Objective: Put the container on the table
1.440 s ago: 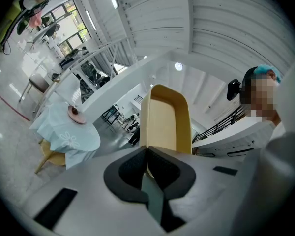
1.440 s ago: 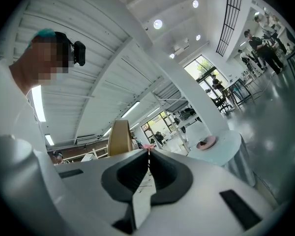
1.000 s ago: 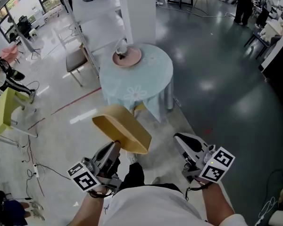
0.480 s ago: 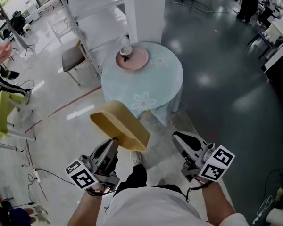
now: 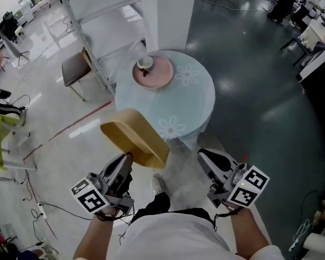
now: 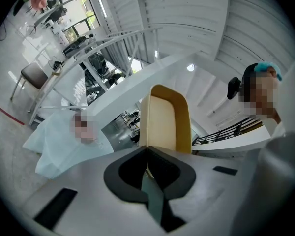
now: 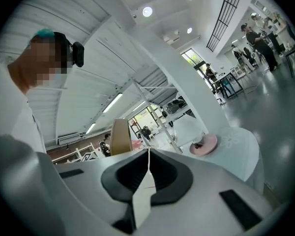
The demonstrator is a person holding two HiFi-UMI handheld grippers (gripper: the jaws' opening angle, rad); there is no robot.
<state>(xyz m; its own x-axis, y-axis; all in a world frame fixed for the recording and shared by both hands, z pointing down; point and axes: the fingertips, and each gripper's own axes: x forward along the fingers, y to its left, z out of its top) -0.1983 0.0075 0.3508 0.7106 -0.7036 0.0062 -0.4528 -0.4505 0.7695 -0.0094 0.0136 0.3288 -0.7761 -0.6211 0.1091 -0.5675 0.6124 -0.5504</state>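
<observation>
A yellow oval container [image 5: 133, 137] hangs in the air in the head view, tilted, with my left gripper [image 5: 125, 160] shut on its near rim. The same container [image 6: 164, 118] rises upright from between the closed jaws in the left gripper view. Ahead stands a round table [image 5: 189, 99] with a pale blue flowered cloth. My right gripper [image 5: 205, 159] is shut with nothing in it, held at the lower right, apart from the container. In the right gripper view the container [image 7: 120, 135] shows at the left and the table [image 7: 238, 144] at the right.
A pink plate [image 5: 152, 71] with a small cup on it sits at the table's far left side. A white pillar [image 5: 165, 15] rises behind the table. A brown chair [image 5: 75, 69] and white railing stand at the left. A shoe [image 5: 157, 185] shows below on the grey floor.
The view has moved closer to the table, which now sits lower and larger in the frame. The container stays held in the left gripper and has shifted slightly left.
</observation>
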